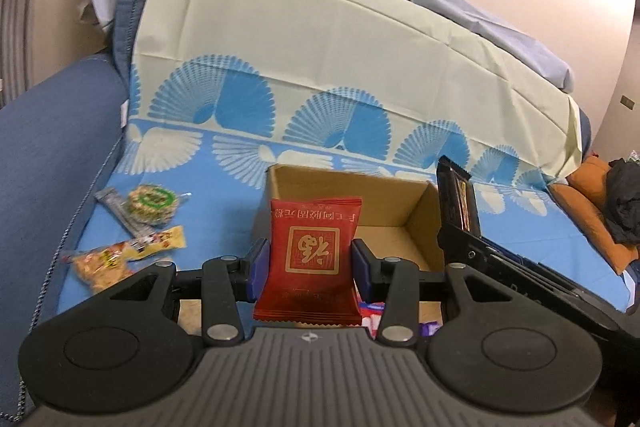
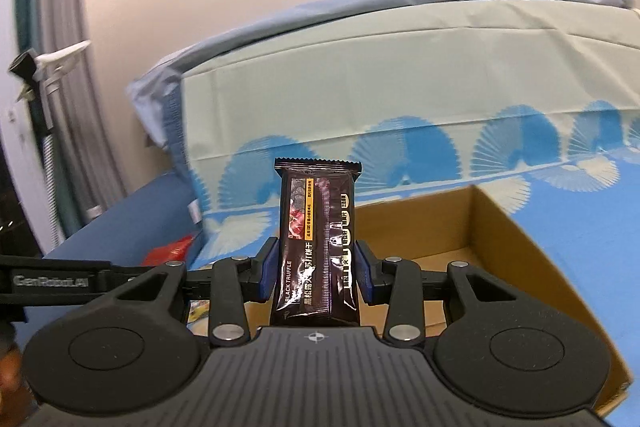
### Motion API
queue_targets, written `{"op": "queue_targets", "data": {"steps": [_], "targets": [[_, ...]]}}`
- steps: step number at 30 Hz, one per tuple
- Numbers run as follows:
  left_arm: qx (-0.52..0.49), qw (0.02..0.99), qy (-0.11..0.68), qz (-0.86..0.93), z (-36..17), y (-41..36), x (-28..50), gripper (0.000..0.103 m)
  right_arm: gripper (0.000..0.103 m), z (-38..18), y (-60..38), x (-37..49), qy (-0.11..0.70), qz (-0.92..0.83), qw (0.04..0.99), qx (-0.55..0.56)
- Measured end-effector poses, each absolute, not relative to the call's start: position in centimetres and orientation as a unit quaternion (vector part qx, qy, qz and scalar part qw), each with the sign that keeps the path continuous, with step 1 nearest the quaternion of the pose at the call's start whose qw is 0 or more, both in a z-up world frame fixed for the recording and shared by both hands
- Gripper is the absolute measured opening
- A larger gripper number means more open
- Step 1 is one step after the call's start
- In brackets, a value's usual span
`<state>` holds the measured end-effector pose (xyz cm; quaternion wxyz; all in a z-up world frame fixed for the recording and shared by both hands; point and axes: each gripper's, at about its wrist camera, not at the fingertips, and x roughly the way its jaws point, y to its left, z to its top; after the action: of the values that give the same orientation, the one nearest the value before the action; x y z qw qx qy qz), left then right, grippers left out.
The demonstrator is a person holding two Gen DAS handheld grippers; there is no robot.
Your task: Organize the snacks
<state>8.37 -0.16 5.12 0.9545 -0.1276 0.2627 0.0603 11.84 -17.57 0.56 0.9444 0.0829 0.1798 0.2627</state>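
Over the near edge of the open cardboard box (image 1: 404, 219), which sits on a blue patterned cloth (image 1: 224, 227) spread across a sofa, the left gripper (image 1: 308, 267) is clenched on one red snack packet (image 1: 314, 259), its blue pads pressing the packet's two side edges about halfway up so that the pouch stands upright with its print upside down; just to its right the right gripper (image 2: 318, 271) is clamped in the same way on one dark brown biscuit bar (image 2: 316, 247), held at the lower half with the crimped top seam standing free above the box; both packs look light, thin-walled and puffed with air, so I judge they will give under the pads and slip if squeezed only at a seam; the sensible hold is across the filled middle, as now, firm enough to stop sliding yet not so hard as to crush what may be brittle biscuit inside; the foil looks slick, so a tilt could let either slide out; counted, there is one box, two packets in the jaws, and on the cloth to the left four loose snacks (image 1: 136, 227): a grey stick, a round green-labelled cake, a yellow sachet and a bag of pale pieces; more wrappers show below the left gripper, too hidden to count
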Motion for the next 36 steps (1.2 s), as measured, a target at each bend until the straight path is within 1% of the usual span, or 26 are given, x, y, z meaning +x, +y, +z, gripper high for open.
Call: {"op": "queue_targets", "data": {"steps": [10,19,21,22,23,24,25,30,33,34,36], "targets": [[-0.123,0.962,0.243,0.029,6.9,-3.3,11.4,0.048,0.041,0.2,-21.3,14.0,0.180,0.194,0.957,0.122],[-0.108,0.969,0.220,-0.011,8.9,-6.2,13.8,0.049,0.041,0.4,-22.3,14.2,0.171,0.176,0.961,0.127],[-0.102,0.970,0.220,-0.015,9.2,-6.6,14.1,0.055,0.042,0.4,-22.3,14.3,0.175,0.179,0.961,0.121],[-0.100,0.971,0.219,-0.016,9.2,-6.7,14.1,0.064,0.044,0.4,-22.2,14.3,0.177,0.179,0.961,0.118],[-0.099,0.972,0.214,-0.014,9.1,-6.8,13.9,0.070,0.051,0.3,-22.1,14.3,0.179,0.174,0.962,0.115],[-0.095,0.974,0.207,-0.010,9.1,-6.8,13.7,0.071,0.054,0.3,-22.1,14.4,0.181,0.171,0.962,0.112],[-0.091,0.975,0.202,-0.009,9.0,-6.8,13.3,0.071,0.056,0.3,-22.0,14.5,0.183,0.170,0.962,0.112],[-0.080,0.977,0.198,-0.006,7.6,-5.8,10.7,0.071,0.056,0.0,-21.8,14.5,0.189,0.171,0.962,0.101],[-0.088,0.973,0.213,-0.009,6.4,-4.4,9.0,0.064,0.056,-0.2,-21.4,14.4,0.189,0.173,0.963,0.090],[-0.090,0.971,0.220,-0.011,6.0,-4.0,8.5,0.058,0.056,-0.2,-21.3,14.4,0.189,0.173,0.963,0.087],[-0.093,0.968,0.232,-0.011,5.5,-2.9,7.4,0.057,0.056,-0.4,-20.9,14.3,0.190,0.175,0.963,0.079]]}}
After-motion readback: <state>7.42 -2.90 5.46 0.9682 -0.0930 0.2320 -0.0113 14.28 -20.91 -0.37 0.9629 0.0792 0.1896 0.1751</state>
